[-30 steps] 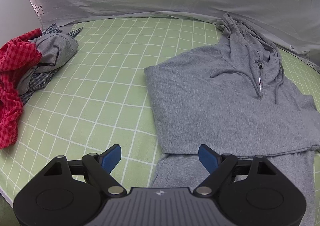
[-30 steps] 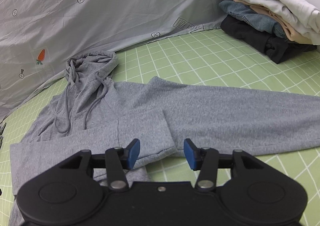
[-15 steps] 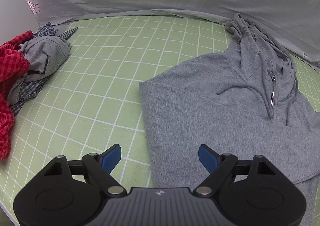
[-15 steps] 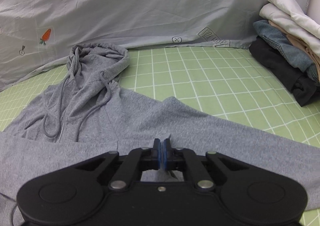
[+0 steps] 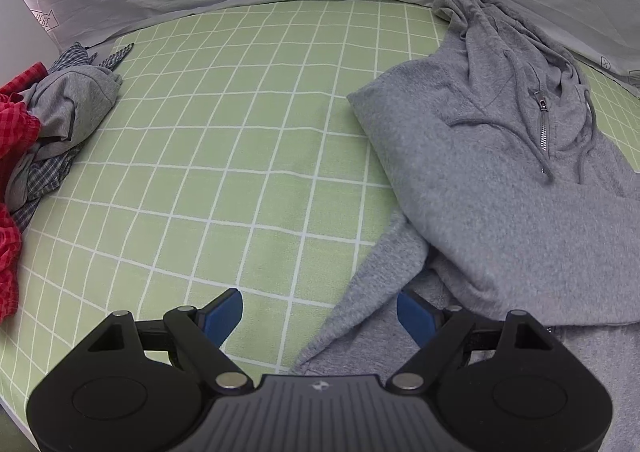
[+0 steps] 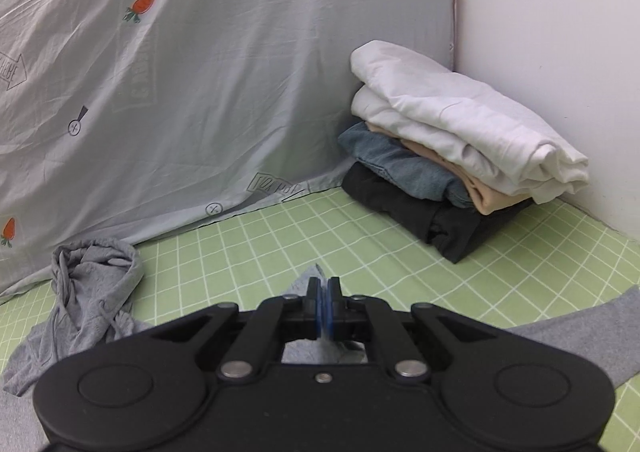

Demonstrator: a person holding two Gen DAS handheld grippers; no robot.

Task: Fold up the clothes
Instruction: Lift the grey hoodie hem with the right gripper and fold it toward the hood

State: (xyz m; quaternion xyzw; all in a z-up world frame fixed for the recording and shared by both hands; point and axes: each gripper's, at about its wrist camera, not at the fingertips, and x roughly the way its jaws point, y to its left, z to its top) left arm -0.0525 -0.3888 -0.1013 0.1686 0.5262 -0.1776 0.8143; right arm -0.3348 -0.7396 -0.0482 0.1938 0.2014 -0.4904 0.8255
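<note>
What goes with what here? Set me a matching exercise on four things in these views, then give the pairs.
Things:
1. left gripper
2. right gripper
3. grey hoodie
4. folded clothes stack

States or places:
A. in the corner against the white wall
B. fingers shut on grey fabric
C. spread on the green checked sheet, zipper up
D. fingers open, holding nothing

Pairs: 1-D, 2-B, 3-C, 4-A

Hoodie (image 5: pixel 500 188) right on the bedsheet (image 5: pixel 224 156), crumpled pile (image 5: pixel 44 132) far left, folded stack (image 6: pixel 448 156) in the corner
</note>
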